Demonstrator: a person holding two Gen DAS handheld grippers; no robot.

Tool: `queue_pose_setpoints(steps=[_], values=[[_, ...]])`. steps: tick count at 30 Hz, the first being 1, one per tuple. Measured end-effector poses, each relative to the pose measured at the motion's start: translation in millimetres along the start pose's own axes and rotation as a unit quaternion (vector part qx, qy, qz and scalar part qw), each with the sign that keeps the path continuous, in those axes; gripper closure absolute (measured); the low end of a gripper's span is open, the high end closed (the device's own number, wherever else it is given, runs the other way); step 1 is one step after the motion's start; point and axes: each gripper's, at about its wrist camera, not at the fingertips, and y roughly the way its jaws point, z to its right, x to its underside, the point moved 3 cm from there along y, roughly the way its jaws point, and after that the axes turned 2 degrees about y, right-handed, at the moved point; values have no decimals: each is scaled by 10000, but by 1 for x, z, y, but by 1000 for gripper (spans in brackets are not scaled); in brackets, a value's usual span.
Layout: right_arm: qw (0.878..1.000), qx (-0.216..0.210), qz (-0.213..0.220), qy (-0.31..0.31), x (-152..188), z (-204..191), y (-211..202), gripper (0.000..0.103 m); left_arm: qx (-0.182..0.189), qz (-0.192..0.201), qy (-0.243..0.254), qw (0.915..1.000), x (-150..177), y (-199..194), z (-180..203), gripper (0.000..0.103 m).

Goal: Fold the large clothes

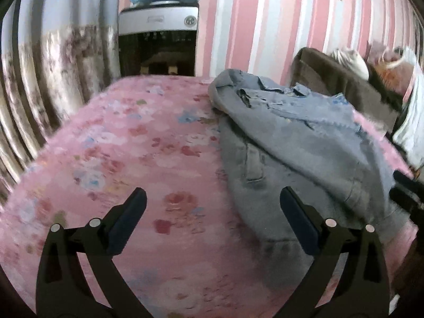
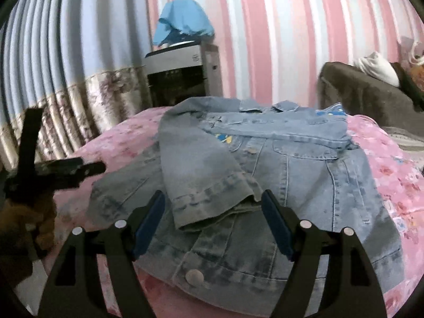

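A pleated curtain [image 2: 61, 84] hangs at nine o'clock, then a silver appliance [image 2: 182, 71] with a blue cloth [image 2: 185, 18] on top at twelve, against pink-striped wallpaper [image 2: 278, 39], with a brown sofa [image 2: 357, 90] at two o'clock. The bed [image 1: 119, 137] wears a pink floral cover. On it, a denim jacket [image 2: 291, 164] lies spread, one sleeve folded across, while the left tongs [image 1: 213, 198] and right tongs [image 2: 213, 201] both gape wide, holding nothing.

Jacket [image 2: 265, 164]: on bed [image 2: 384, 175]
Sleeve [image 2: 201, 177]: across jacket front
Appliance [image 2: 182, 79]: behind bed
Cloth [image 2: 185, 21]: atop appliance
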Motion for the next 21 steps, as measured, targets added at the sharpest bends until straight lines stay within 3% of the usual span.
queue_pose_setpoints(steps=[5, 9, 14, 18, 21], values=[[9988, 195, -386, -236, 5, -24, 17, 28, -202, 11, 282, 9994, 6, -8, -6, 3], [9959, 215, -751, -453, 8, -33, 33, 30, -119, -88, 169, 9997, 11, -5, -13, 3], [9895, 277, -1346, -441, 14, -30, 55, 51, 76, -129, 93, 9998, 10, -1, -17, 3], [9853, 390, -1605, -436, 19, -27, 66, 58, 202, -165, 75, 9996, 8, 2, -17, 3], [9854, 385, -1574, -523, 17, -28, 67, 79, 246, -162, 98, 9995, 6, 4, -16, 3]])
